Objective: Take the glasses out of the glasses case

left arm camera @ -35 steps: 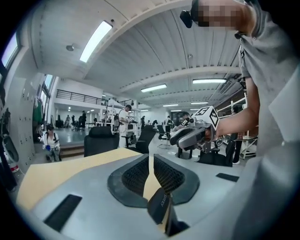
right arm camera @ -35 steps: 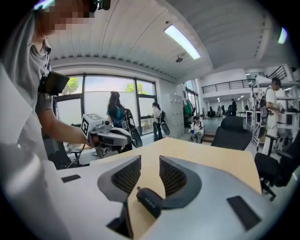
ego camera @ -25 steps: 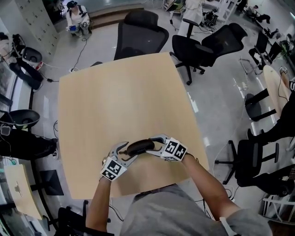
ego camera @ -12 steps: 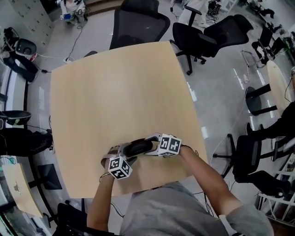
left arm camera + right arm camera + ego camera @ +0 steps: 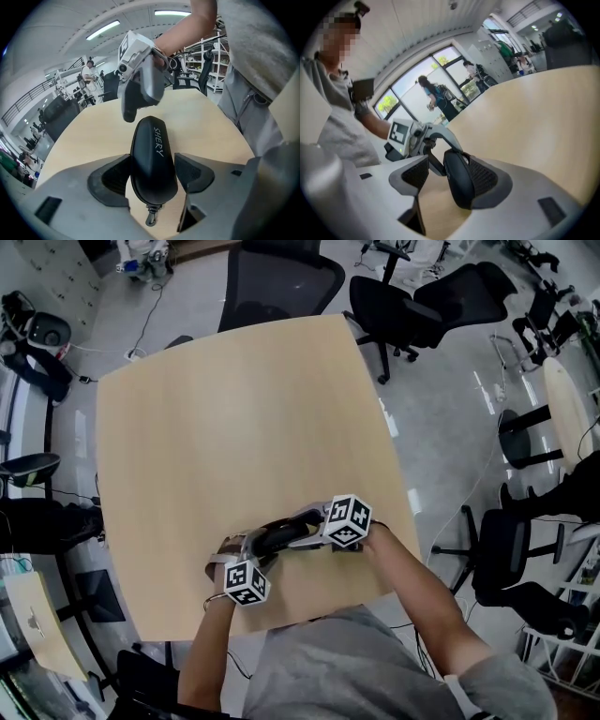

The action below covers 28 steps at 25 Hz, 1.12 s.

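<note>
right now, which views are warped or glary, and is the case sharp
Left gripper view: strong fisheye with dark corners, the glasses case sharp, ceiling lights bright but no glare on it. Right gripper view: same bending, windows bright behind. Head view: table edges bow, light even.

Glasses case between right gripper's jaws, just opened

Matt black glasses case, smooth pale wood-grain table
</note>
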Each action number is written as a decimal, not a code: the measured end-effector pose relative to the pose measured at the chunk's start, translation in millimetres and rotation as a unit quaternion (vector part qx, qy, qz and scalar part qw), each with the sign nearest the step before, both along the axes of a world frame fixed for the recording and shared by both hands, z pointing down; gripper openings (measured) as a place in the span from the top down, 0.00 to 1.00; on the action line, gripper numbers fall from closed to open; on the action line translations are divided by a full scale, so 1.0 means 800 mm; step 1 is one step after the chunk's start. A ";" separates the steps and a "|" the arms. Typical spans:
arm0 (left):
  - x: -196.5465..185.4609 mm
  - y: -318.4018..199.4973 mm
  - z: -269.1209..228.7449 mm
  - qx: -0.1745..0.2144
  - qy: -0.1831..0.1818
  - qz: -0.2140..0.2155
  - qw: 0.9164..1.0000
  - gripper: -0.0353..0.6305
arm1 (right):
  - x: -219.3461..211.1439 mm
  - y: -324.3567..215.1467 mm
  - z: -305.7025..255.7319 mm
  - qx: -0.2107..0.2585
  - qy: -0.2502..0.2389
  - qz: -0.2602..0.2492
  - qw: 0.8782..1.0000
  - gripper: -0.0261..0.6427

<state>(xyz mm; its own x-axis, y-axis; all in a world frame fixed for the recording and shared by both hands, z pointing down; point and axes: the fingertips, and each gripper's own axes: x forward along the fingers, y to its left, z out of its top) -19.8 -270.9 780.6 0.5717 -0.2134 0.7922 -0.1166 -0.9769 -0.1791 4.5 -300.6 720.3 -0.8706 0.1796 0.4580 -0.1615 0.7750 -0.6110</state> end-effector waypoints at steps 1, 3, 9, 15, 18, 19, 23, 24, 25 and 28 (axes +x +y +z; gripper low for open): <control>0.000 0.001 0.000 0.005 0.000 0.001 1.000 0.50 | -0.001 -0.013 -0.005 -0.026 -0.019 0.034 0.999 0.55; 0.000 0.002 0.000 0.015 -0.001 0.003 1.000 0.51 | 0.005 -0.046 0.000 -0.050 -0.017 0.106 0.993 0.56; 0.002 0.009 -0.004 0.064 -0.017 0.016 0.998 0.51 | 0.016 -0.049 0.069 0.086 0.179 0.007 0.980 0.79; 0.003 0.015 -0.016 0.140 -0.034 0.023 0.989 0.52 | 0.013 -0.047 0.106 0.156 0.263 -0.061 0.950 0.79; 0.002 0.018 -0.027 0.185 -0.041 0.020 0.982 0.53 | 0.014 -0.051 0.115 0.167 0.279 -0.058 0.944 0.79; 0.001 0.021 -0.031 0.197 -0.041 0.018 0.979 0.53 | 0.013 -0.052 0.116 0.165 0.279 -0.053 0.944 0.79; 0.000 0.048 -0.035 0.220 -0.025 0.016 0.975 0.59 | 0.013 -0.052 0.116 0.157 0.275 -0.038 0.948 0.79; 0.000 0.057 -0.033 0.219 -0.021 0.018 0.975 0.61 | 0.012 -0.052 0.116 0.155 0.273 -0.034 0.949 0.79; 0.002 0.067 -0.031 0.216 -0.018 0.020 0.976 0.64 | 0.012 -0.052 0.116 0.152 0.271 -0.029 0.950 0.79; 0.005 0.096 -0.012 0.193 -0.026 0.030 0.981 0.73 | 0.009 -0.054 0.114 0.146 0.262 -0.014 0.954 0.79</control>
<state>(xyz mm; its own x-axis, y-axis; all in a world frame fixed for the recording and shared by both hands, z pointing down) -15.7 -194.4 771.4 0.5539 -0.4700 0.6873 -0.0429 -0.8405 -0.5401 11.4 -343.7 811.4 -0.5062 -0.0019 0.8624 -0.3624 0.9079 -0.2107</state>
